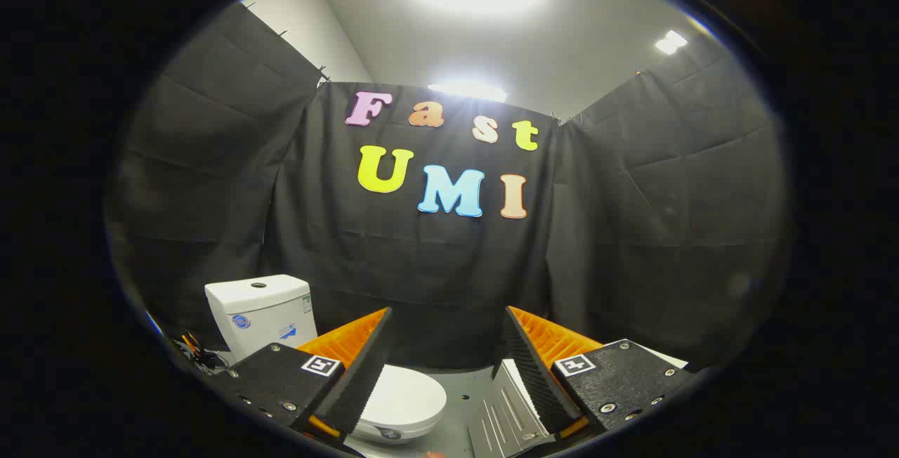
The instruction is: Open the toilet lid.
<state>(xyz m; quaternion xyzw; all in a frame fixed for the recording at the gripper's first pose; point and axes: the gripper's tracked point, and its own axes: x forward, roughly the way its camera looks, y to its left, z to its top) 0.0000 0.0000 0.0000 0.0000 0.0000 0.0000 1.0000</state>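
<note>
A small white toilet stands low ahead and to the left, its tank (pixel 261 310) rising beyond my left finger. Its white lid (pixel 407 398) lies flat and closed, partly hidden behind the left finger and reaching into the gap between the fingers. My gripper (pixel 447 328) is open, raised above the lid, with nothing between its fingers. The fingers do not touch the toilet.
A ribbed metal plate (pixel 507 412) lies on the grey floor (pixel 463 382) beside the lid, just inside the right finger. A tangle of dark cables (pixel 197 354) sits left of the tank. Black cloth walls close the booth on three sides.
</note>
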